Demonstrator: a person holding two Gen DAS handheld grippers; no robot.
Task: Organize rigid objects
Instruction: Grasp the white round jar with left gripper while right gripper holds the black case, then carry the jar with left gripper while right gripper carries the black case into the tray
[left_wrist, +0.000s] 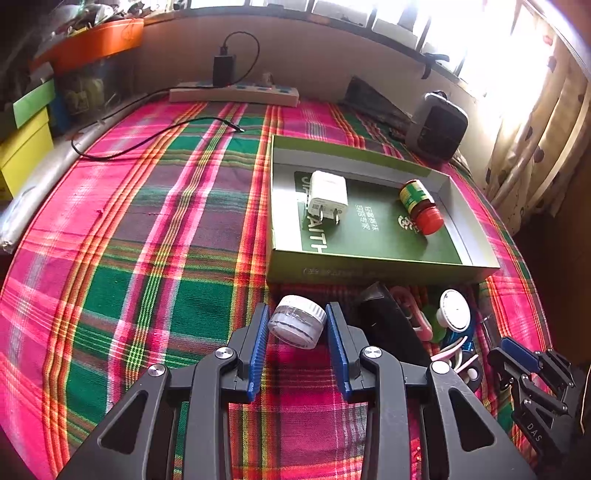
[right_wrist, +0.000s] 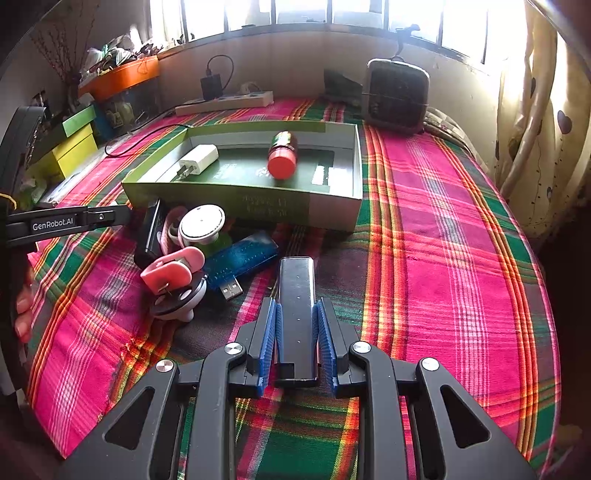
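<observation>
My left gripper (left_wrist: 297, 314) is shut on a small clear jar (left_wrist: 297, 325) with a white lid, tilted just above the plaid cloth. My right gripper (right_wrist: 297, 306) is shut on a long black bar (right_wrist: 297, 291) that points toward the box. The shallow green box (left_wrist: 369, 267) (right_wrist: 240, 201) lies ahead of both grippers. It holds a white plug charger (left_wrist: 328, 192) (right_wrist: 199, 158) and a red-capped bottle (left_wrist: 421, 206) (right_wrist: 282, 155) on its side. A pile of small things lies in front of the box: a white round disc (right_wrist: 202, 223), a blue USB stick (right_wrist: 242, 254) and a pink clip (right_wrist: 173, 271).
A black flat device (left_wrist: 388, 325) lies beside the pile. At the back stand a power strip (left_wrist: 234, 94), a loose black cable (left_wrist: 155, 136) and a grey heater (right_wrist: 397, 96). Yellow and green boxes (left_wrist: 24, 147) crowd the left edge, curtains (left_wrist: 535, 147) the right.
</observation>
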